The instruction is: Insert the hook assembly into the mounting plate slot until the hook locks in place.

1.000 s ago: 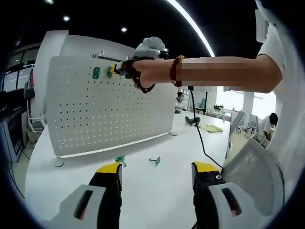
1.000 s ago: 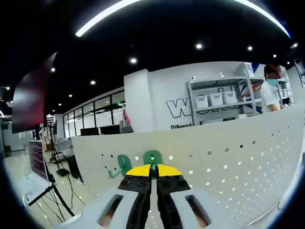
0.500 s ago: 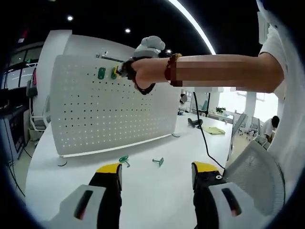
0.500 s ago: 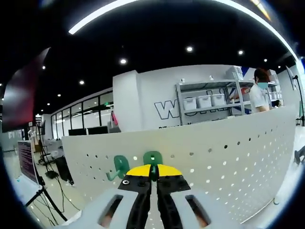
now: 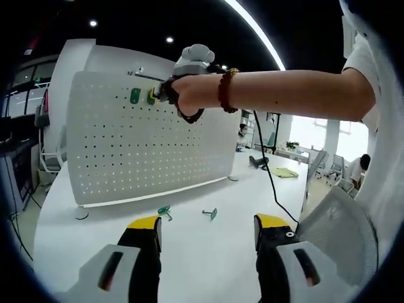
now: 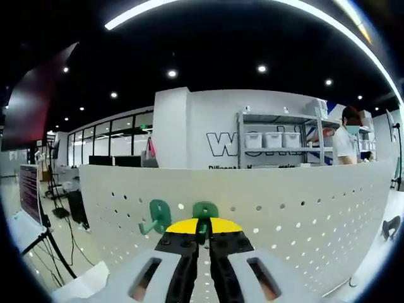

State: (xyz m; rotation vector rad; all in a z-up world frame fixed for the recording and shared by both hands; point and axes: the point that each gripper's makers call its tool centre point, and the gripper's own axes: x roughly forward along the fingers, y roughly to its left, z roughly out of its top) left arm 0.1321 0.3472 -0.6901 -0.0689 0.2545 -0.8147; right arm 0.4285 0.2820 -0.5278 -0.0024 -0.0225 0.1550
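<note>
In the right gripper view, the right gripper (image 6: 202,226) has its yellow-tipped jaws pressed together on a green hook (image 6: 204,212), whose rounded top plate lies flat against the white perforated mounting plate (image 6: 303,221) near its upper edge. Just to the left of it a second green hook (image 6: 156,215) hangs on the plate, its curved arm pointing down and left. Behind the plate stand shelves with white bins (image 6: 276,139), and a person (image 6: 346,136) is at the far right.

In the left gripper view, the left gripper (image 5: 208,230) hangs over the white surface (image 5: 196,252) with its jaws wide apart and nothing between them. Beyond its tips two loose green hooks (image 5: 165,211) (image 5: 209,213) lie on the surface, near each other, in front of the upright plate. The person's arm (image 5: 284,95) reaches across to the plate's top.
</note>
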